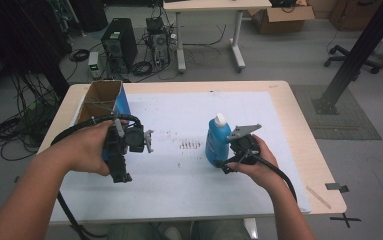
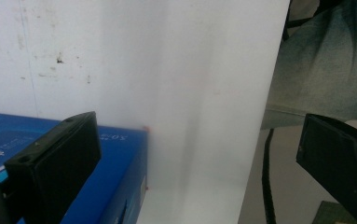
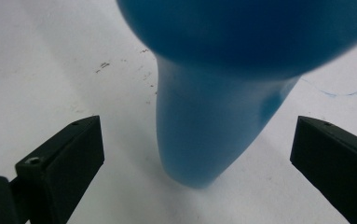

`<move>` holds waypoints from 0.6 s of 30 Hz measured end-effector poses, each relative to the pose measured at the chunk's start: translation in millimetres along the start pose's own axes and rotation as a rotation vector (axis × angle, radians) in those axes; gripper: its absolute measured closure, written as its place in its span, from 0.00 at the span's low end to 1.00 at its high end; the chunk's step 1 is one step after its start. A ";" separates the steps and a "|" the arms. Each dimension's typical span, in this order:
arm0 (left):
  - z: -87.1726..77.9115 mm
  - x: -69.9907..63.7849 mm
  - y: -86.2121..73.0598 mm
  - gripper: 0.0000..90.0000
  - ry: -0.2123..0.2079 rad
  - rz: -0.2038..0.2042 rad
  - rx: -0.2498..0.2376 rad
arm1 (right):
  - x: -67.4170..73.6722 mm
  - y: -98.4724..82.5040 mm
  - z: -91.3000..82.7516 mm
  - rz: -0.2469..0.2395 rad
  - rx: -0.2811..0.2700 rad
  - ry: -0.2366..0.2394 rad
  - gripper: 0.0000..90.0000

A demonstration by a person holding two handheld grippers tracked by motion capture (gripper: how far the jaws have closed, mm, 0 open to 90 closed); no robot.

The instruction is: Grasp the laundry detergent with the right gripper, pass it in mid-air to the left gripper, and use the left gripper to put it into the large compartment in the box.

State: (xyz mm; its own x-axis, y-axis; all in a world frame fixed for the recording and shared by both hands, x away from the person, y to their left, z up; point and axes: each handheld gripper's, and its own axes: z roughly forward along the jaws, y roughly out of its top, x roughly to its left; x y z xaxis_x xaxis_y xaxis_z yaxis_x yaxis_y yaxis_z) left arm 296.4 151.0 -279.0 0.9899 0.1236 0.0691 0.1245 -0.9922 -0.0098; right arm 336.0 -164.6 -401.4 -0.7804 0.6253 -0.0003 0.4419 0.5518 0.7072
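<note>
Far left of the table (image 1: 299,150): open cardboard box (image 1: 98,100) near the back-left corner, with a blue box (image 1: 122,104) against its right side. Left gripper (image 2: 190,158) is held in the left hand (image 1: 86,147) just in front of those, over the white sheet (image 1: 179,170). In the left gripper view its jaws are spread wide, nothing between them; the blue box's corner sits behind the left jaw, and sheet, table edge and the person's trouser leg show between and beyond the jaws. Can't tell if that jaw touches the box. Mid-sheet: a patch of dark scuff marks (image 1: 190,145). Right of that, a blue bottle (image 1: 217,142) with a white cap stands upright on the sheet. Right gripper (image 3: 197,154), in the right hand (image 1: 259,167), is just beside the bottle on its right. In the right gripper view the jaws are wide apart, the bottle centred between and ahead of them, gaps on both sides, no contact visible.
</note>
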 end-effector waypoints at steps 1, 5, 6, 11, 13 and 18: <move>0.0 -0.1 -0.1 0.00 0.000 0.000 -0.002 | 0.1 -0.2 1.3 0.004 -0.005 -0.003 0.03; 0.3 -0.2 0.6 0.00 0.003 0.004 -0.003 | -0.5 -1.7 4.5 0.031 -0.037 -0.011 0.03; 0.1 -0.3 1.0 0.00 0.002 0.006 0.000 | -0.7 -2.0 5.1 0.036 -0.045 -0.015 0.03; -0.4 -0.8 2.8 0.00 0.005 0.008 -0.004 | 0.3 -3.4 8.4 0.050 -0.086 -0.023 0.02; -1.1 -1.2 3.4 0.00 0.004 0.006 -0.002 | 1.0 -3.8 10.1 0.062 -0.101 -0.020 0.03; -0.5 -1.5 3.9 0.00 0.002 0.008 -0.003 | 4.1 -3.3 13.8 0.065 -0.123 -0.031 0.02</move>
State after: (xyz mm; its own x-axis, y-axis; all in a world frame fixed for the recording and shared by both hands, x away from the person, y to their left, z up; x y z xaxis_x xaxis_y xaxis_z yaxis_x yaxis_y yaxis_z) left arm 295.3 147.0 -278.6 0.9907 0.1157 0.0713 0.1165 -0.9932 -0.0072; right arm 337.4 -156.3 -413.5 -0.7373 0.6749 0.0279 0.4317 0.4390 0.7879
